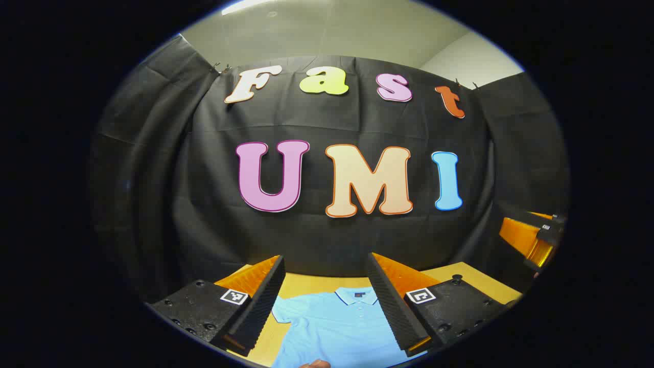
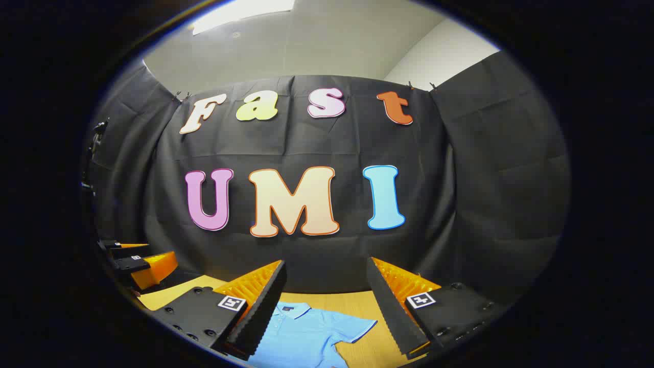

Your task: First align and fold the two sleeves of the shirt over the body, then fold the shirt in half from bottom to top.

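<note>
in the left gripper view the left tool (image 1: 326,286) hangs open above the blue shirt (image 1: 337,327), which lies flat on the bench (image 1: 475,281), collar away. in the right gripper view the right tool (image 2: 326,289) is open too, one sleeve (image 2: 352,327) spread sideways.

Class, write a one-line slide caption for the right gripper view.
Open right gripper held above a light blue polo shirt lying flat on a wooden table, sleeves not yet folded.

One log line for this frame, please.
polo shirt flat on table, sleeves unfolded | left gripper open | right gripper open, raised
</note>
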The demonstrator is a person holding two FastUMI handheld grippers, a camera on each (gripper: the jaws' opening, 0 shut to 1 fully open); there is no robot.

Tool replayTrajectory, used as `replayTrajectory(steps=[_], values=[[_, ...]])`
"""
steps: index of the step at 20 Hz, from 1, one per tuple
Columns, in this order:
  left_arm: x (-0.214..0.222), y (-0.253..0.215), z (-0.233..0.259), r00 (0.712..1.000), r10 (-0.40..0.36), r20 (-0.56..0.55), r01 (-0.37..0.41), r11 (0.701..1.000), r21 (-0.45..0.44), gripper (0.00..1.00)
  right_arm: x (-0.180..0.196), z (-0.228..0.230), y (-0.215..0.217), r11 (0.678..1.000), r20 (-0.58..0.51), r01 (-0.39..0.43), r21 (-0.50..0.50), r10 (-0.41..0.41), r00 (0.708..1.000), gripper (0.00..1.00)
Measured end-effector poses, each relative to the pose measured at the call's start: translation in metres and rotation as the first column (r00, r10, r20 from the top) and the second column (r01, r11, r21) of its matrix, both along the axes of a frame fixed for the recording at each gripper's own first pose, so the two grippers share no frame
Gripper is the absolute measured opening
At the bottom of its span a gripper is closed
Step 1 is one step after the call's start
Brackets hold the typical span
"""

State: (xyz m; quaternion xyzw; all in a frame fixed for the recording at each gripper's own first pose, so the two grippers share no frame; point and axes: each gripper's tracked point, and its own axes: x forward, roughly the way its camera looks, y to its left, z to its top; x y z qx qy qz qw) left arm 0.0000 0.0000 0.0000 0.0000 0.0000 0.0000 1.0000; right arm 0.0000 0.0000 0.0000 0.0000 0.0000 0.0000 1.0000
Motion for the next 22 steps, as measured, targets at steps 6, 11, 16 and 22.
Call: replayTrajectory(steps=[6,11,16,22], values=[[0.004,-0.006,0.007,1.0,-0.009,0.02,0.009,1.0,0.021,0.96,0.003,0.001,-0.006,1.0,0.001,0.002,-0.008,-0.002,1.0,0.98],[0.003,-0.003,0.006,1.0,-0.003,0.023,0.002,0.999,0.036,0.96,0.006,-0.005,-0.004,1.0,-0.013,-0.002,-0.01,0.001,1.0,0.98],[0.005,0.001,0.006,1.0,-0.003,0.026,0.002,0.999,0.046,0.96,0.01,-0.01,-0.001,1.0,-0.022,0.001,-0.015,-0.001,1.0,0.98],[0.011,0.01,0.008,0.999,-0.005,0.038,0.003,0.998,0.06,0.95,0.037,-0.04,-0.008,0.999,-0.088,0.031,-0.04,-0.034,0.996,0.98]])
